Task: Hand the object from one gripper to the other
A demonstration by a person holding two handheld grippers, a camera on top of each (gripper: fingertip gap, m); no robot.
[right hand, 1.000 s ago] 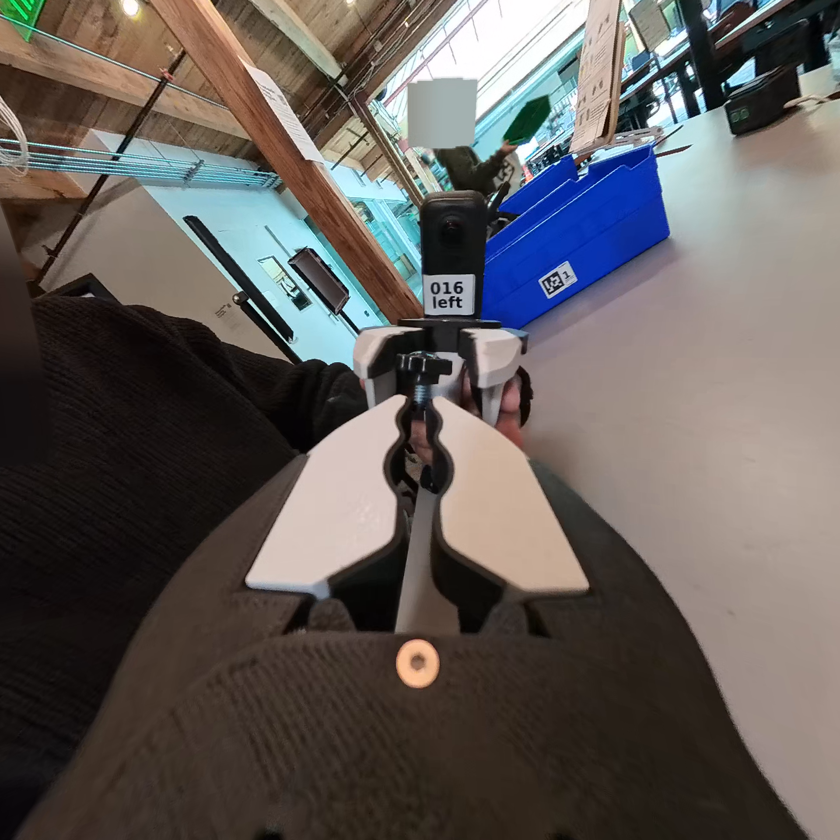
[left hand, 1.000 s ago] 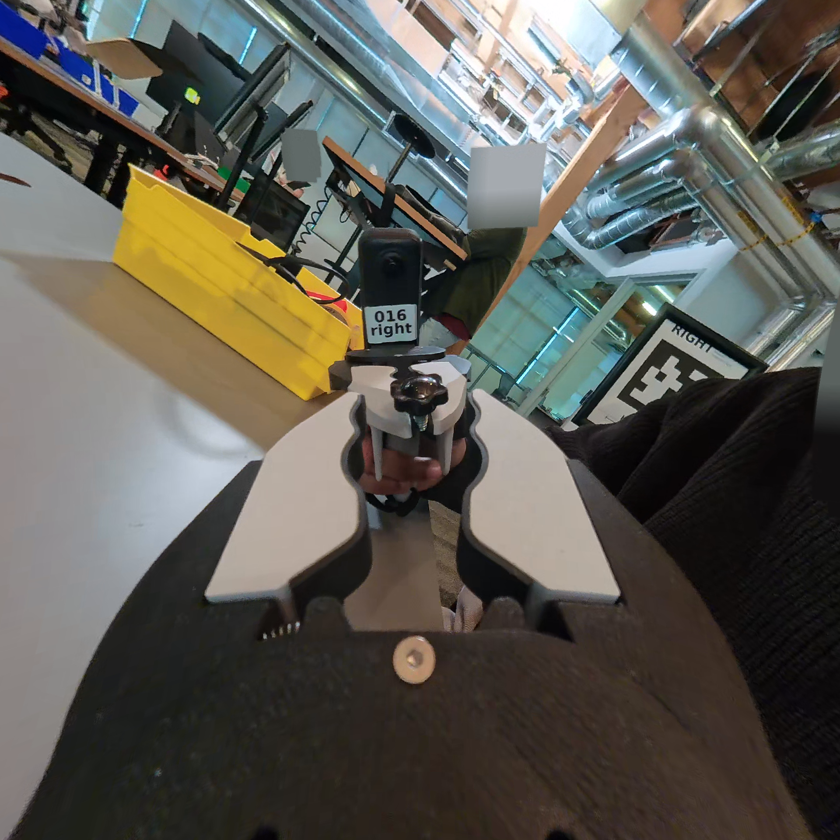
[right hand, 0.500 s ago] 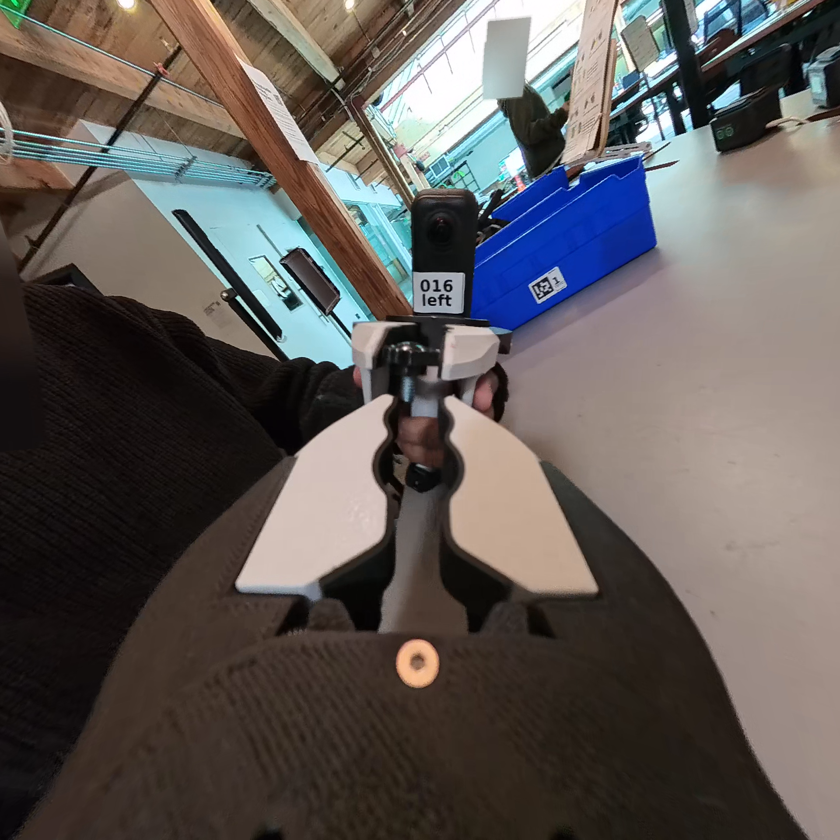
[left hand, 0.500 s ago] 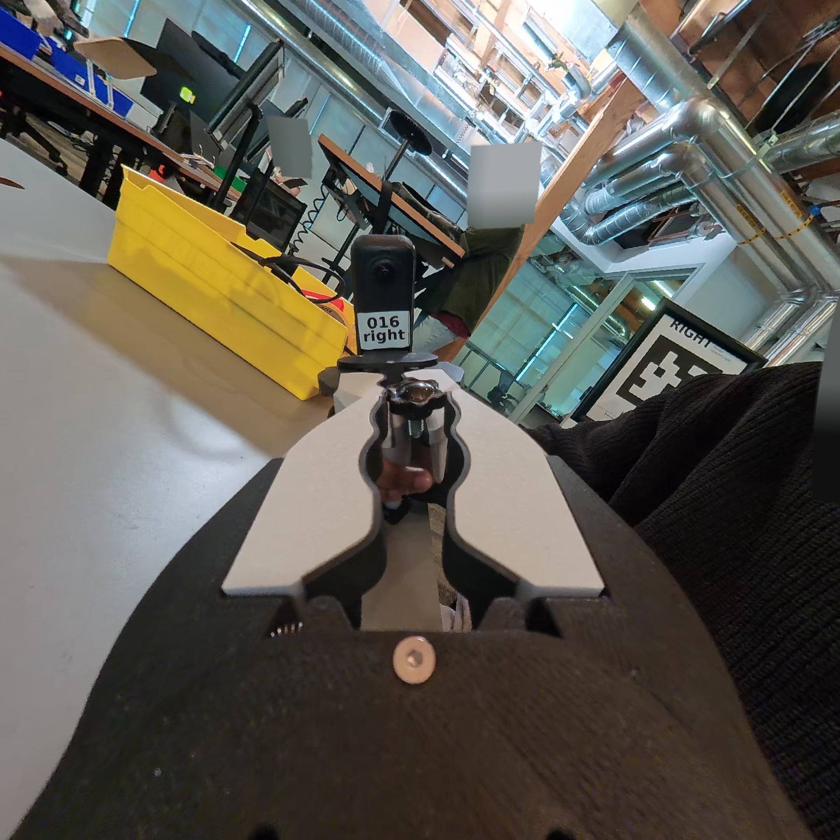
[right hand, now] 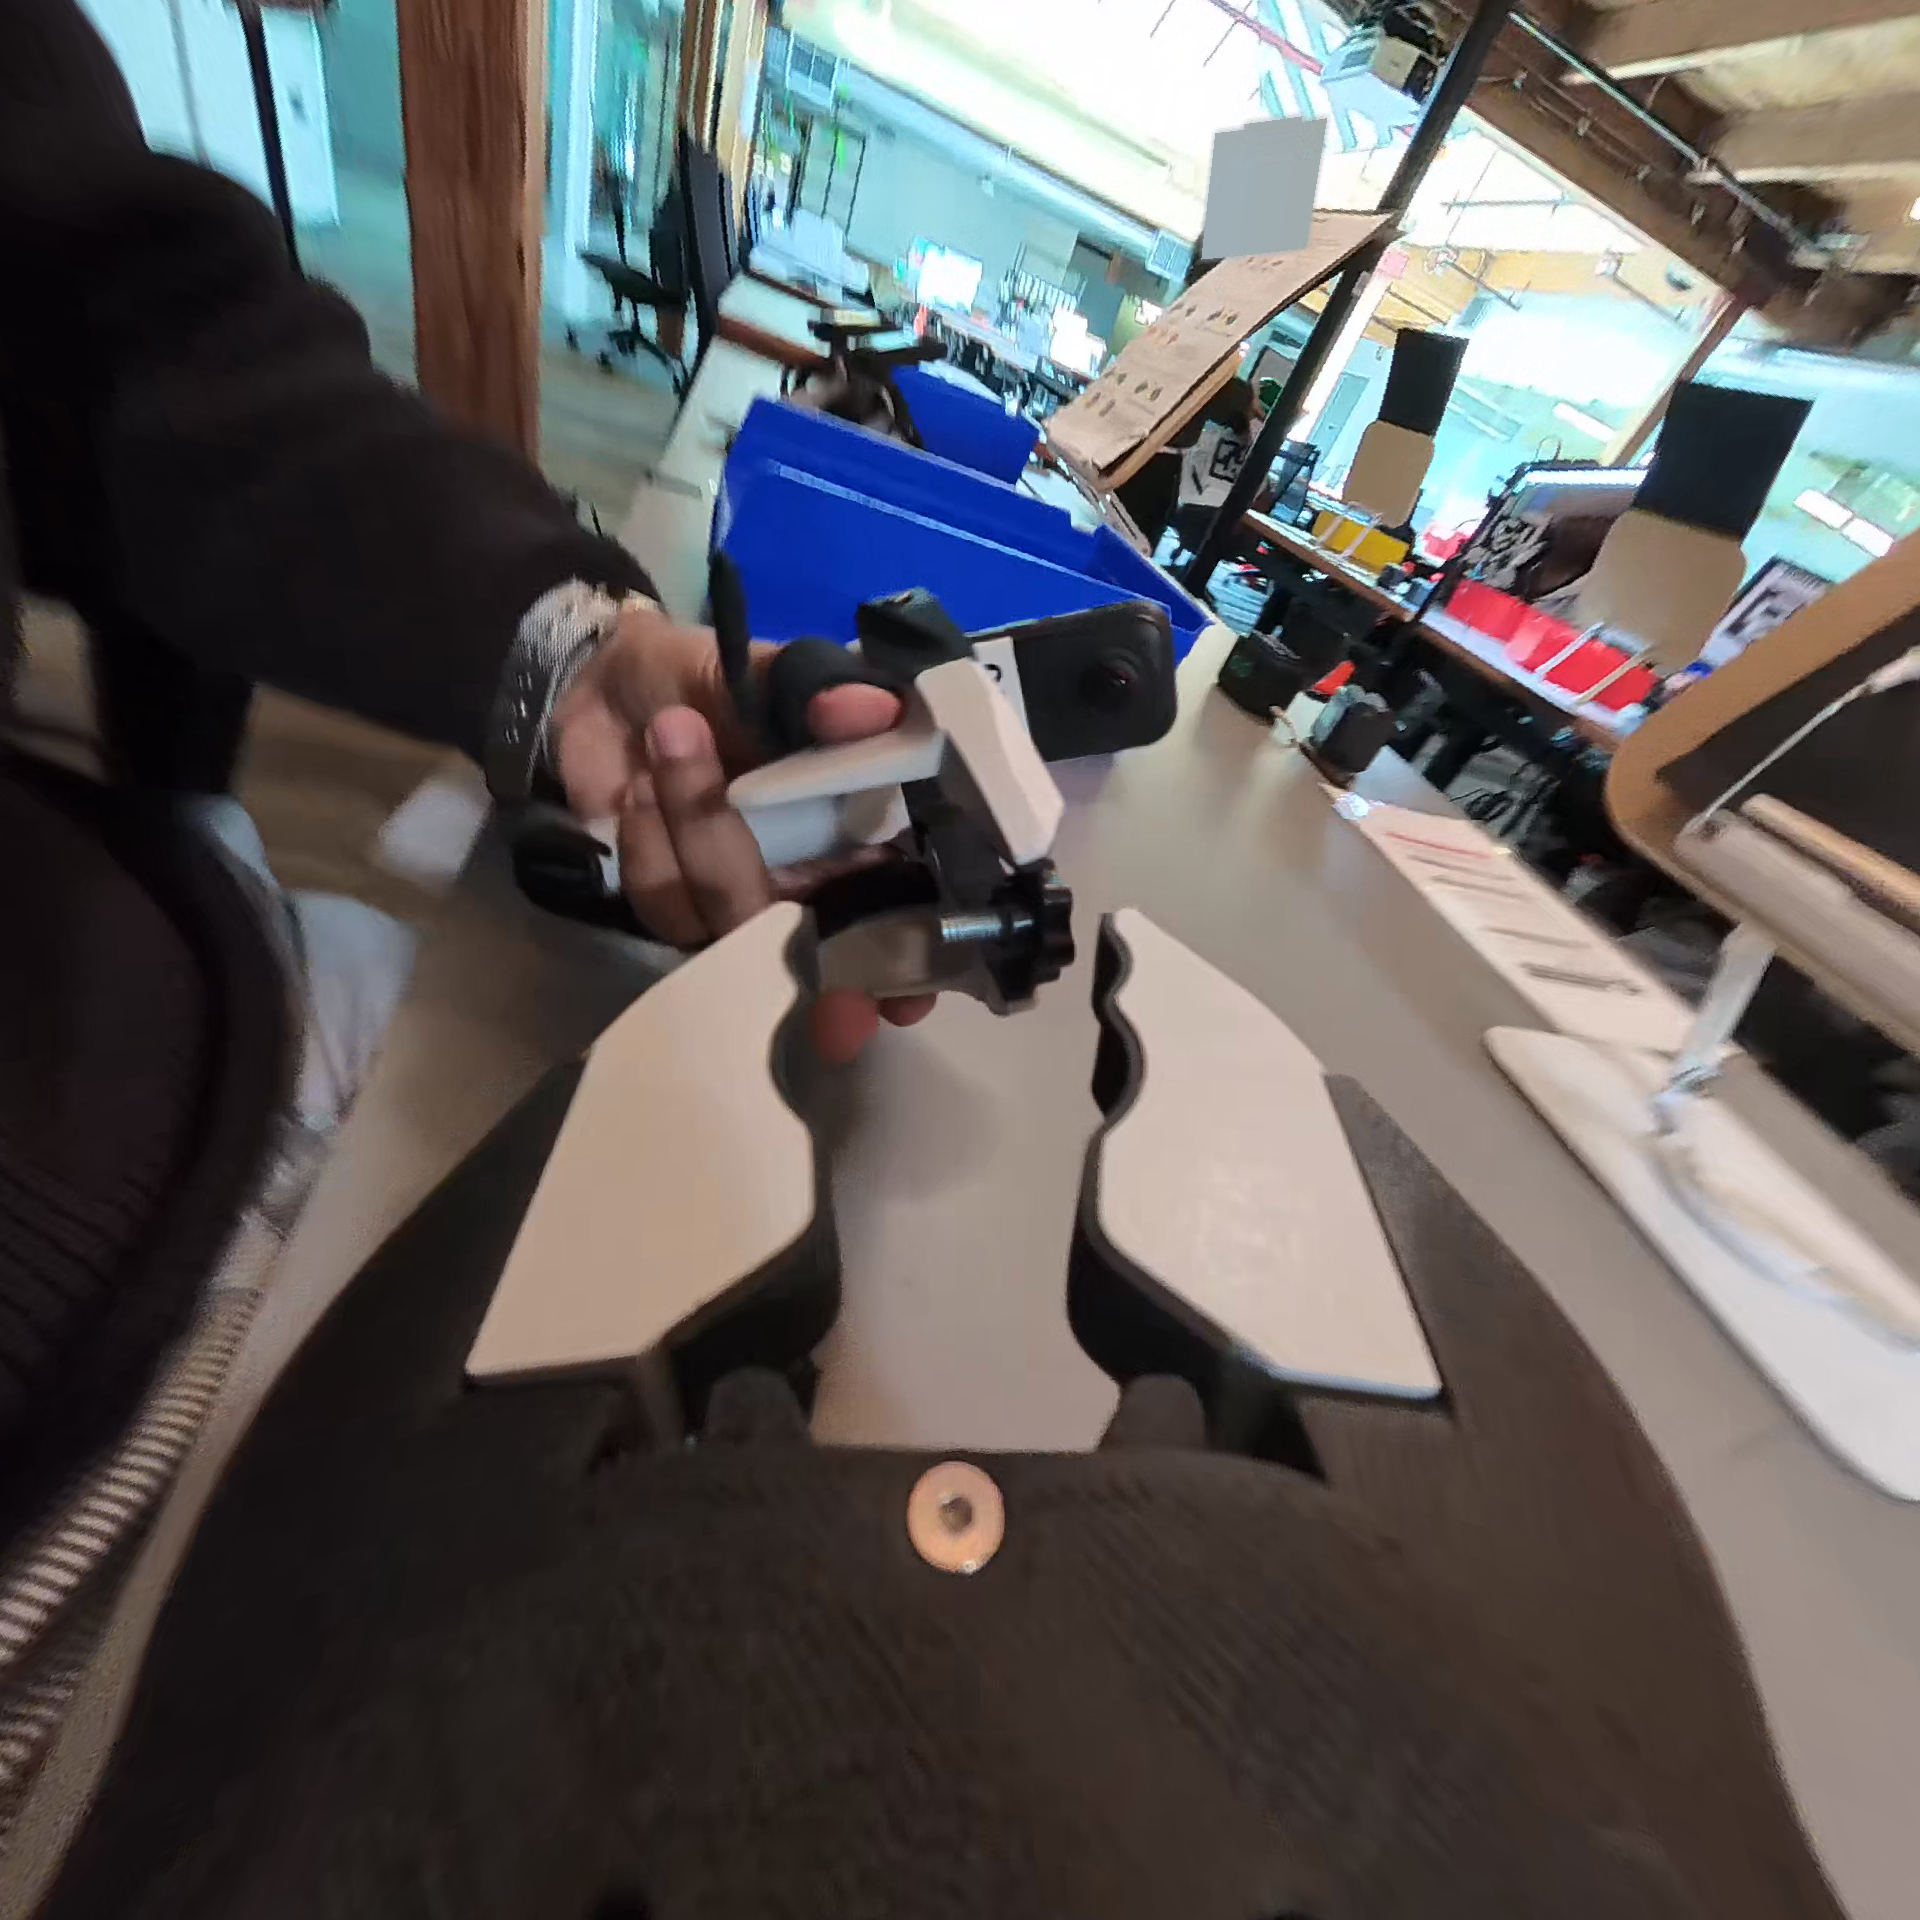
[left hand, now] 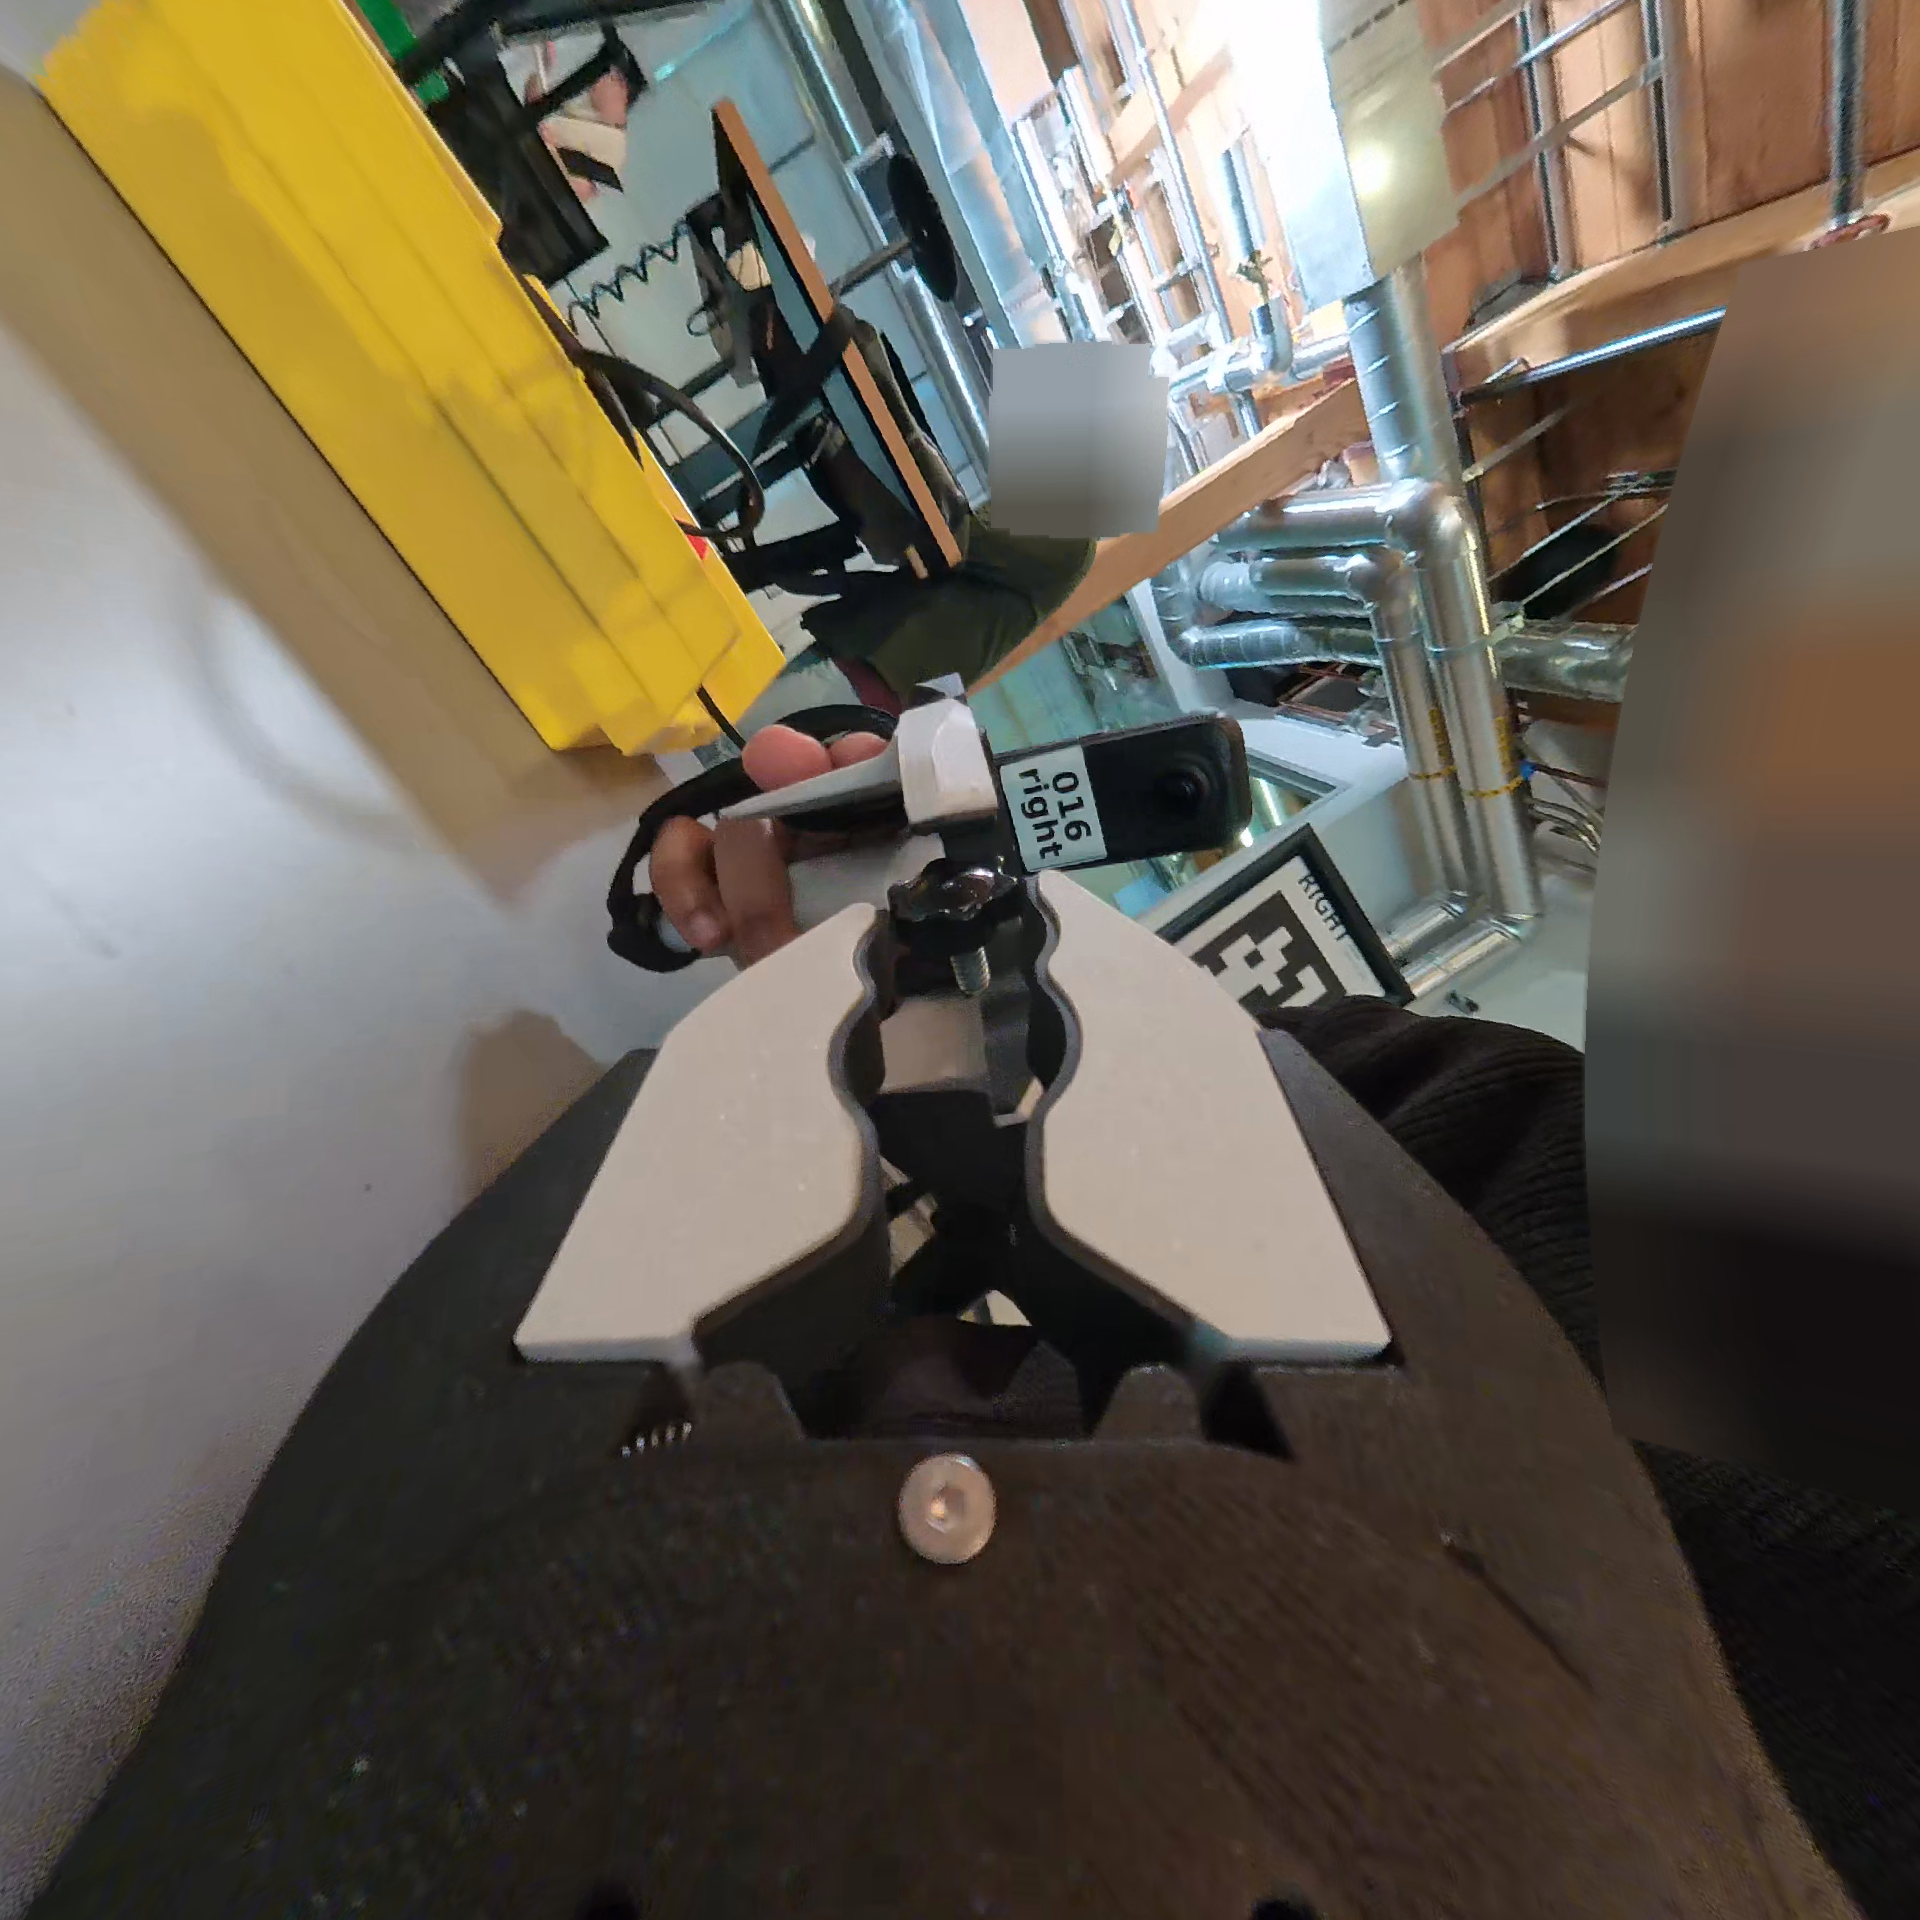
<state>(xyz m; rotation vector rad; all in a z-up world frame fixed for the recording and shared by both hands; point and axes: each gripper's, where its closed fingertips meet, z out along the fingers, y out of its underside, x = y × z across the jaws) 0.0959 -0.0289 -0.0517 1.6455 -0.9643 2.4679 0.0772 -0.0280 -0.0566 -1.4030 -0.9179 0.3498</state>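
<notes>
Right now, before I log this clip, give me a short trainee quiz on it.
1. True or false: the right gripper has its jaws shut on an object.
2. The bin in the left wrist view is: A blue, B yellow, C red.
3. Fill in: in the right wrist view, the bin behind the hand is ___.

Key: 1 false, the jaws stand apart with bare table between them; 2 B, yellow bin; 3 blue bin.
</notes>
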